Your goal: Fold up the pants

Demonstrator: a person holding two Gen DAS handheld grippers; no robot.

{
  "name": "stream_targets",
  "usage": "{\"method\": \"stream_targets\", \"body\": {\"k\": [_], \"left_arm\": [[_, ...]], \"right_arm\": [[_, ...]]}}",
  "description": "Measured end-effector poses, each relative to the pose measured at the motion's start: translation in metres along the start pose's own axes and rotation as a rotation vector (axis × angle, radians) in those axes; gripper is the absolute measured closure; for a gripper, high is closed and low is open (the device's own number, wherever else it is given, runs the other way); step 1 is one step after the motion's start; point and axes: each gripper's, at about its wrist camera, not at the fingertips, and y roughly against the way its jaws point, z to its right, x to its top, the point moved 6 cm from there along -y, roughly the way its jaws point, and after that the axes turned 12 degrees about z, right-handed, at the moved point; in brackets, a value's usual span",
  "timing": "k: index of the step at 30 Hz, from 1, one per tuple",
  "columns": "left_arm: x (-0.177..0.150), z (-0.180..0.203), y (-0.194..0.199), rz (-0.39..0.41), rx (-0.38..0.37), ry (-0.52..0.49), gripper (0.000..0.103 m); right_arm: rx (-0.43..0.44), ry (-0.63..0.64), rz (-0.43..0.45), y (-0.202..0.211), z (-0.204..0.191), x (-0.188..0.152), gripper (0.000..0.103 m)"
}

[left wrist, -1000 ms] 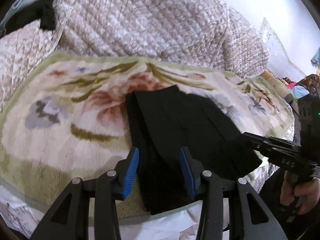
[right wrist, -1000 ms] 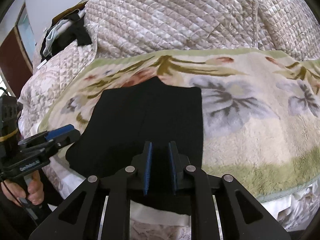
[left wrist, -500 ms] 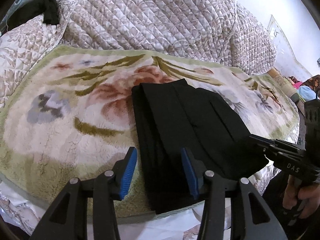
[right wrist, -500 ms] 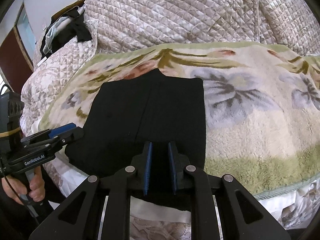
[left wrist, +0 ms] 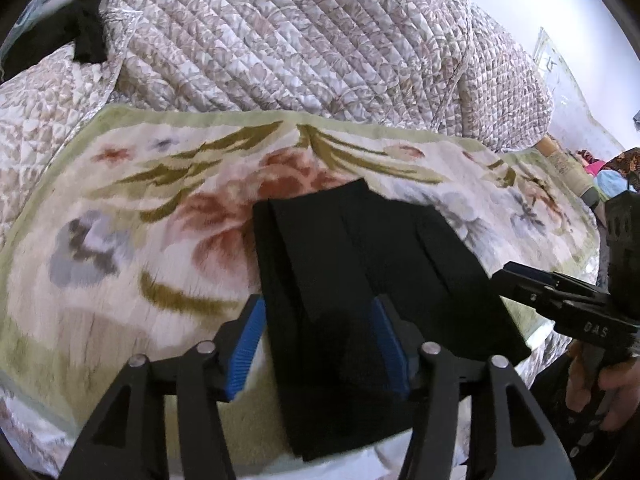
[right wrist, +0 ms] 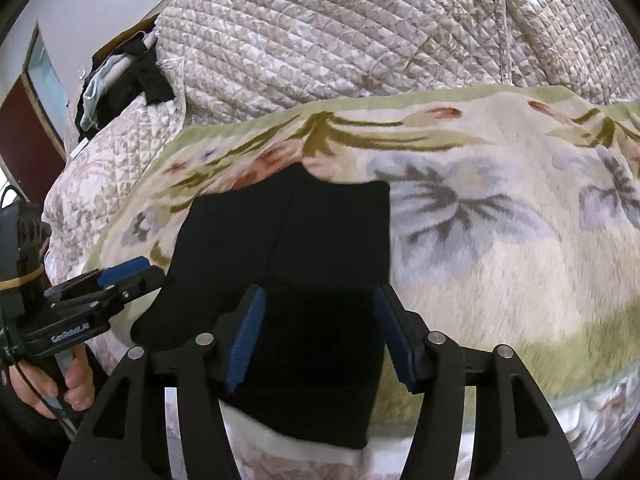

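Quilted bedding (left wrist: 304, 40) behind; floral blanket (left wrist: 120, 240) below. Black pants (left wrist: 360, 264) folded flat on blanket. Left gripper (left wrist: 318, 350), marked "GenRobot", possibly more: jaws opening, nothing pinched. Right gripper (right wrist: 320, 336), marked "DAS": jaws opening, clear of cloth.

The pants (left wrist: 360, 276) were black, folded into a compact, roughly rectangular bundle and lying flat. Lengthwise creases and layered edges ran along the top, with a narrower strip of layers showing down the left side in the left wrist view. The far end rose to a small peak rather than a straight edge. In the right wrist view the pants (right wrist: 296, 264) sat at the near edge of the surface, the near end hanging slightly over it.
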Motion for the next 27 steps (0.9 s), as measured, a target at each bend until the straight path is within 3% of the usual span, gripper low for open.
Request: {"method": "stream_targets", "body": {"k": [6, 10, 18, 25, 27], "left_arm": [[0.007, -0.011, -0.026, -0.026, -0.039, 0.059, 0.037], [-0.011, -0.022, -0.038, -0.076, -0.069, 0.149, 0.037], [-0.025, -0.017, -0.03, -0.043, -0.152, 0.218, 0.036], [-0.02, -0.018, -0.038, -0.037, -0.132, 0.248, 0.038], [-0.017, -0.018, -0.041, -0.036, -0.118, 0.236, 0.045]], "right_arm": [[0.029, -0.057, -0.015, -0.018, 0.019, 0.02, 0.045], [0.049, -0.17, -0.06, -0.033, 0.036, 0.007, 0.045], [0.135, -0.253, -0.093, -0.038, 0.031, -0.009, 0.047], [0.111, -0.232, -0.076, -0.052, 0.029, -0.006, 0.052], [0.105, -0.233, -0.072, -0.057, 0.03, -0.003, 0.056]]}}
